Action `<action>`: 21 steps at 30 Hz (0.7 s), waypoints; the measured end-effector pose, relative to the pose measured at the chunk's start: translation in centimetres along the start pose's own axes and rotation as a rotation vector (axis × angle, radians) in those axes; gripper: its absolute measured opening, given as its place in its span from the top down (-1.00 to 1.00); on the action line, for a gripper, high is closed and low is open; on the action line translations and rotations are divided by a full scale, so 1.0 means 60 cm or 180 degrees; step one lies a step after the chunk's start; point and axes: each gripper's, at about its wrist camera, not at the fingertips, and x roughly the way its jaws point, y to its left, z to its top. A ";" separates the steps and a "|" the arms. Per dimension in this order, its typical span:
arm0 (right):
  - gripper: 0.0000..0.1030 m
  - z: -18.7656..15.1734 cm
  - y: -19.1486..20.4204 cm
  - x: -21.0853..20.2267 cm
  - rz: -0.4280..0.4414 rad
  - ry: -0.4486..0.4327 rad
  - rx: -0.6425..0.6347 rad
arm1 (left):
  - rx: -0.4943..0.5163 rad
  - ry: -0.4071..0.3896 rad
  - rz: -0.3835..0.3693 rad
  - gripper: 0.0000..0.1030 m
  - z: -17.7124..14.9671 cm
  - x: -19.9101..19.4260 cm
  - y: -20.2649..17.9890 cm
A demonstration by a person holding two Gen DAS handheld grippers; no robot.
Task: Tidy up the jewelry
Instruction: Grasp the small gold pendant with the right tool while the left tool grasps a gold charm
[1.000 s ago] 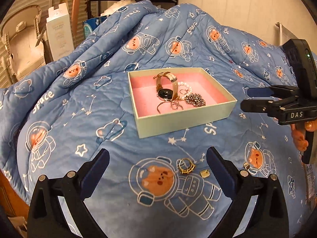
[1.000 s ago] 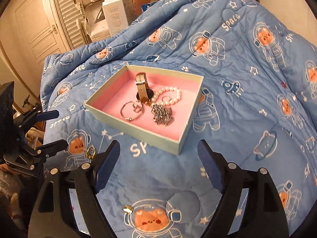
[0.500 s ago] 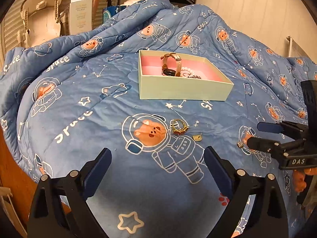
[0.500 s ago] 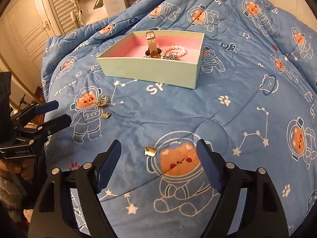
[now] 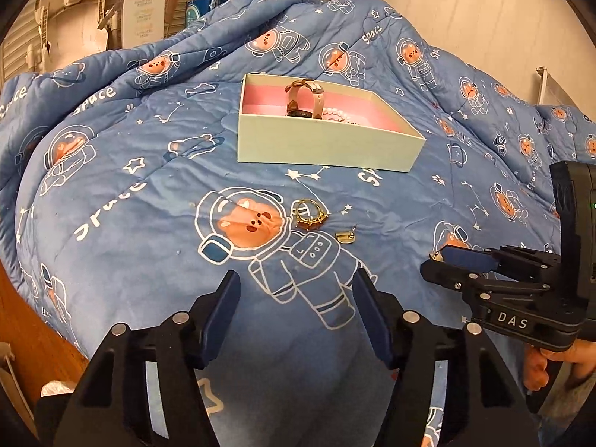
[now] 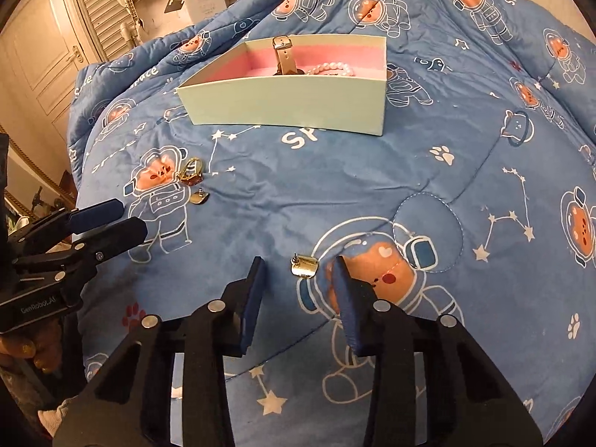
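jewelry: a gold earring [image 6: 304,266] lies on the blue quilt [image 6: 372,193] between the closing, not yet touching jaws of the right gripper [image 6: 298,290], now lower and nearer than a second ago, while the left gripper [image 5: 294,313] closes on nothing, short of the gold ring [image 5: 309,214], box [image 6: 283,100] beyond.

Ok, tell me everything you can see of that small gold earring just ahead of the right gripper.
The gold earring is a small, shiny, squarish metal stud with a thin post sticking up at its left end. It lies loose on the blue quilt, at a printed bear's helmet edge. The right gripper is closing around it, pads not yet touching.
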 end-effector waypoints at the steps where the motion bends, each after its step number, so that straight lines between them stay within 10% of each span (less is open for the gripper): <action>1: 0.30 0.001 -0.001 0.002 0.0000 -0.0007 0.0017 | 0.0007 0.0012 -0.0025 -0.07 0.001 0.003 -0.003; 21: 0.71 -0.008 -0.009 -0.001 -0.0042 -0.0144 -0.0027 | 0.0319 0.0264 -0.0126 0.73 0.051 0.085 -0.069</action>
